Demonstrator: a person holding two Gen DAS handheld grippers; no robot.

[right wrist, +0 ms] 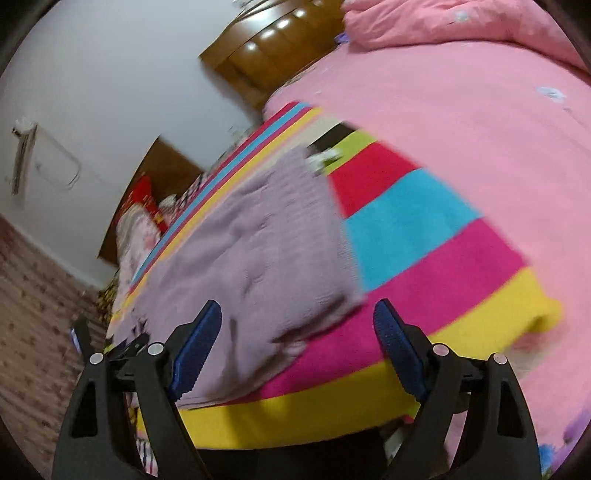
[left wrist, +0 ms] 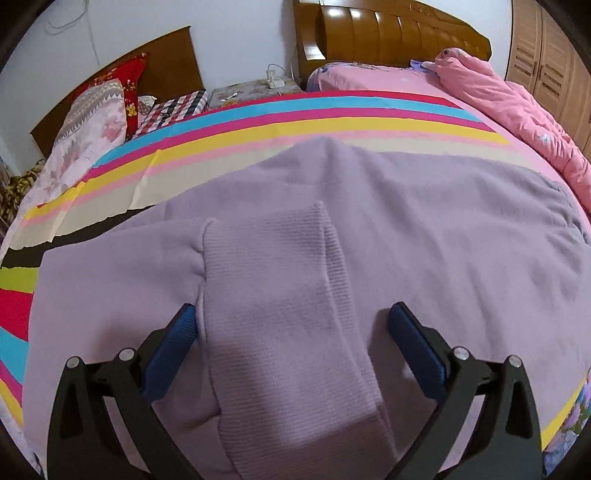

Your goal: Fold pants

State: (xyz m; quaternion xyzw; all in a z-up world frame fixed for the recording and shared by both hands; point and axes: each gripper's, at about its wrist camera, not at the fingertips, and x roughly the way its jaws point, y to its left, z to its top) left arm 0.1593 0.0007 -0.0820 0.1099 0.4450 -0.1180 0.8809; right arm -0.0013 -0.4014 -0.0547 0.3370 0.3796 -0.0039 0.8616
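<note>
The lilac pants (left wrist: 406, 229) lie spread on a striped sheet (left wrist: 295, 118) on the bed. One leg is folded back over them, and its ribbed cuff (left wrist: 273, 280) lies between the wide-apart fingers of my left gripper (left wrist: 291, 308), which is open just above the fabric. The left blue pad (left wrist: 173, 350) sits at the cuff's edge without squeezing it. The right wrist view is blurred and tilted. In it the pants (right wrist: 258, 240) end in a corner near the bed's edge. My right gripper (right wrist: 298, 303) hovers open over that corner, gripping nothing.
A pink quilt (left wrist: 498, 99) is bunched at the far right of the bed under a wooden headboard (left wrist: 388, 33). A nightstand (left wrist: 255, 92) and pillows (left wrist: 92, 110) lie at the far left. The bed's edge and the floor (right wrist: 29, 295) are at the left in the right wrist view.
</note>
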